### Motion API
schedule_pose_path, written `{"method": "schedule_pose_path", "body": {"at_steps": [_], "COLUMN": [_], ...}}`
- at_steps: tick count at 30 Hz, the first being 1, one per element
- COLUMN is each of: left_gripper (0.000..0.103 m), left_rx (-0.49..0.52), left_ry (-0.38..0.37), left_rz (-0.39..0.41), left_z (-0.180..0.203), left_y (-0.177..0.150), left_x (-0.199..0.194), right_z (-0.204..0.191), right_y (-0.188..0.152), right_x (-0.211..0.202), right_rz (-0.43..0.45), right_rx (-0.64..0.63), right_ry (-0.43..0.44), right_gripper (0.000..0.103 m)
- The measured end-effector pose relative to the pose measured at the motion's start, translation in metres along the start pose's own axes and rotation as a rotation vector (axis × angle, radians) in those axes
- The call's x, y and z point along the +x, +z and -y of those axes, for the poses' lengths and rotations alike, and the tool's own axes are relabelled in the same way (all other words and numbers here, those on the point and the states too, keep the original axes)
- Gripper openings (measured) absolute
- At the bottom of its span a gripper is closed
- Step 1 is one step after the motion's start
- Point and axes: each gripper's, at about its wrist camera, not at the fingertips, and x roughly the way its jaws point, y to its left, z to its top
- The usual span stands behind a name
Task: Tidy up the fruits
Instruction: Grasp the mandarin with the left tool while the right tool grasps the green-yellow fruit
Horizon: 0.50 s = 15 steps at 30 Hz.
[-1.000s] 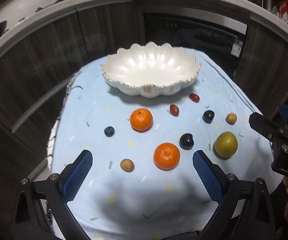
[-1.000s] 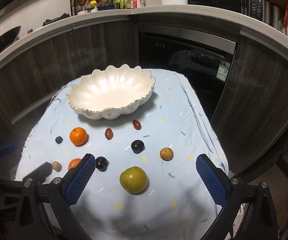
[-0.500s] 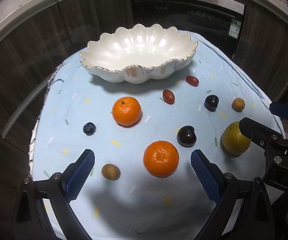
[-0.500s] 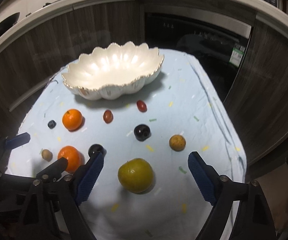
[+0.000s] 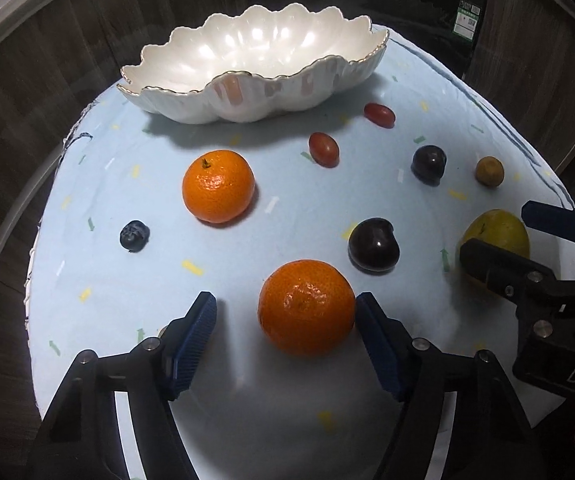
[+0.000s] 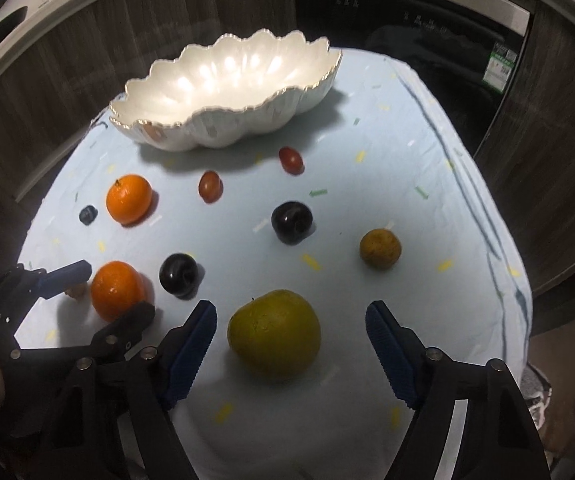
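Change, left: the left gripper (image 5: 285, 336) has dropped lower over the pale blue confetti-print cloth (image 5: 247, 420); its jaws are closing around the near round orange mandarin (image 5: 306, 307), the right pad just touching it, the left pad still apart.
Change, right: the right gripper (image 6: 289, 346) has also come down; its jaws are closing either side of the round yellow-green fruit (image 6: 274, 334), neither pad pressing yet.
Bowl: the white scalloped gold-rimmed ceramic bowl (image 5: 191, 98) stands at the cloth's far end, nothing in it.
Loose fruit: a second mandarin (image 5: 218, 186), blueberry (image 5: 134, 235), two dark plums and two red grape tomatoes all lie on the cloth.
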Motion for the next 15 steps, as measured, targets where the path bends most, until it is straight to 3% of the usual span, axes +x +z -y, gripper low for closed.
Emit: {"method": "schedule_pose_path", "body": {"at_steps": [8, 10, 12, 15], "left_gripper": [0.072, 0.066, 0.061, 0.050], "left_rx": [-0.024, -0.025, -0.027, -0.026], "left_ry": [-0.025, -0.036, -0.052, -0.069], "left_rz": [-0.006, -0.007, -0.006, -0.001], "left_z": [-0.005, -0.006, -0.006, -0.005], "left_y": [0.000, 0.001, 0.002, 0.003], "left_x": [0.004, 0.005, 0.005, 0.004], "right_z": [0.000, 0.000, -0.001, -0.006], "right_y": [-0.002, -0.003, -0.003, -0.002], "right_x": [0.019, 0.022, 0.022, 0.022], "right_rz": [-0.073, -0.085, -0.081, -0.078], "right_rx": [0.006, 0.010, 0.007, -0.017], "right_ry": [0.028, 0.037, 0.049, 0.050], "right_gripper": [0.061, 0.060, 0.051, 0.050]}}
